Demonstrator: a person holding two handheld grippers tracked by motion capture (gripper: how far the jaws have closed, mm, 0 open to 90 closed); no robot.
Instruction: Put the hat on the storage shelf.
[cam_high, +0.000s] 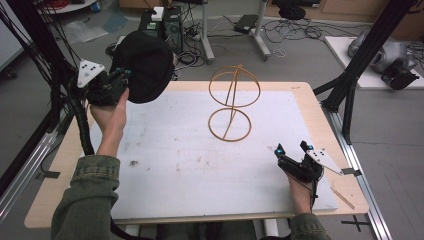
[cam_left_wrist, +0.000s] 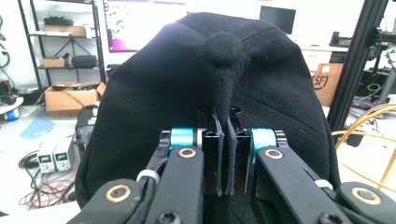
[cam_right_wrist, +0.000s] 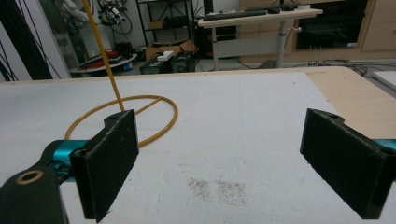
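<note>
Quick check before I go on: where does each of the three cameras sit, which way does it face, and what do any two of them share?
High view: above the person's side, looking forward and down on the white-topped table; both forearms, left gripper and right gripper show.
Left gripper view: rides the left gripper, facing the black fabric cap pinched in its shut jaws.
Right gripper view: rides the right gripper, low, looking across the table past its open jaws to the yellow wire stand.
Shared: cap in high and left views; stand in all three.
</note>
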